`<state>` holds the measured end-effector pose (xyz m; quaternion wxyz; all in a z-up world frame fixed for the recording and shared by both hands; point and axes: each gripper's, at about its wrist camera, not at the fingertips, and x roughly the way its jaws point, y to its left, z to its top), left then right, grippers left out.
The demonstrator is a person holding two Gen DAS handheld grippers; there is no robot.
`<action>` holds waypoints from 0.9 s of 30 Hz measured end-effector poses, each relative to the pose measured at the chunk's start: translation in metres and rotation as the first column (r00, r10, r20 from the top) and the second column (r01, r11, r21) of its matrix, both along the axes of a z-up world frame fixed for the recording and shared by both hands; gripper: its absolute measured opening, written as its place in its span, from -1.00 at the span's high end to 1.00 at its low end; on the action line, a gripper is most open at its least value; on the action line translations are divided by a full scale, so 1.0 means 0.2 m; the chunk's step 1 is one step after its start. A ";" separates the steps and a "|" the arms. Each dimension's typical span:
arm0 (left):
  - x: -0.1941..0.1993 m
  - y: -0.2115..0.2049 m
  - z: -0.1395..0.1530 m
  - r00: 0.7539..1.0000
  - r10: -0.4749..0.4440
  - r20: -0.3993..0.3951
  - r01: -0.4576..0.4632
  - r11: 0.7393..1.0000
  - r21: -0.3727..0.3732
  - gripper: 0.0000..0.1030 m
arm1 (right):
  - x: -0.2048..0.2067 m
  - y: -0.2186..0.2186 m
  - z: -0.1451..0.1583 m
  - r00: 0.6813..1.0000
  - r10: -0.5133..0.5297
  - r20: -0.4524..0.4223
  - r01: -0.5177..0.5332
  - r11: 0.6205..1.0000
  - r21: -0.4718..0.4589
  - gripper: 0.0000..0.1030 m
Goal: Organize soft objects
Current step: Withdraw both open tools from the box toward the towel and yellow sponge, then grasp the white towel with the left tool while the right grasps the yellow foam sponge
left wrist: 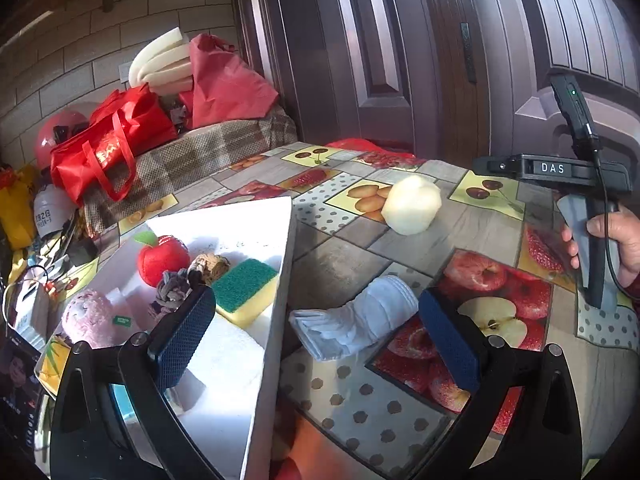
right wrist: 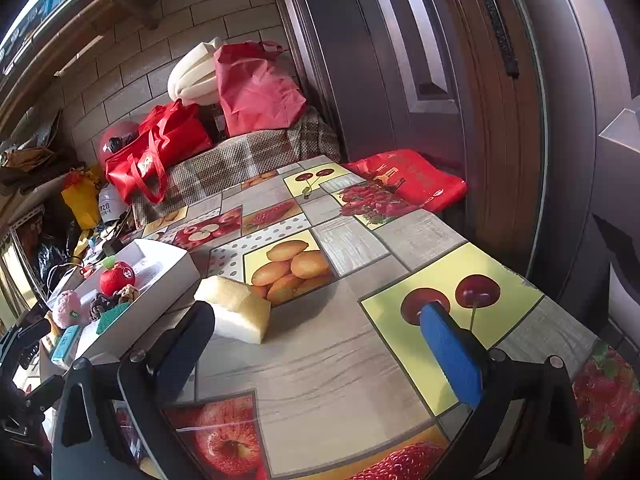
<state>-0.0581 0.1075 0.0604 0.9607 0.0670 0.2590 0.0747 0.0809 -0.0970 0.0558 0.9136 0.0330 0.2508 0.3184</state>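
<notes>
The left claw gapes wide and empty, the pale blue rolled cloth lying on the worktop between its pads, long axis crosswise. The white box sits immediately left. The right claw, also wide and empty, faces the foam block.

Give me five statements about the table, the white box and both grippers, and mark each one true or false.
1. The green and yellow sponge lies inside the white box. True.
2. The pale blue cloth is in the box. False: it lies on the table beside the box.
3. The left gripper is open and empty. True.
4. The right gripper is shut on the foam block. False: it is open; the block lies on the table.
5. The red toy apple is in the box. True.
</notes>
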 end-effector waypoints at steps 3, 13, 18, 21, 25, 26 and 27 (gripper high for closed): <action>0.12 -0.11 -0.03 0.997 -0.058 -0.054 0.061 0.997 0.057 -0.99 | -0.01 0.00 0.01 1.000 0.015 0.006 -0.015 1.000 0.000 -1.00; 0.32 -0.20 -0.16 0.940 -0.180 -0.289 0.152 0.982 -0.116 -0.98 | 0.01 0.00 0.01 0.999 0.036 -0.011 -0.036 0.999 0.019 -1.00; 0.22 -0.33 -0.09 0.952 -0.234 -0.199 0.213 0.969 -0.123 -0.98 | 0.02 -0.01 0.00 0.999 0.035 -0.030 -0.034 0.999 0.027 -1.00; 0.21 -0.24 -0.06 0.961 -0.205 -0.186 0.179 0.973 -0.144 -0.98 | 0.03 -0.02 0.00 0.999 0.033 -0.031 -0.032 0.999 0.033 -1.00; 0.18 -0.15 -0.08 0.944 -0.218 -0.246 0.180 0.969 -0.169 -0.98 | 0.04 -0.02 0.00 0.999 0.031 -0.042 -0.029 0.999 0.041 -1.00; 0.17 -0.16 -0.08 0.941 -0.222 -0.257 0.185 0.970 -0.160 -0.98 | 0.04 -0.02 0.00 0.999 0.030 -0.045 -0.029 0.999 0.041 -1.00; 0.16 -0.16 -0.09 0.938 -0.223 -0.264 0.188 0.970 -0.153 -0.98 | 0.04 -0.02 0.00 0.998 0.030 -0.048 -0.028 0.999 0.042 -1.00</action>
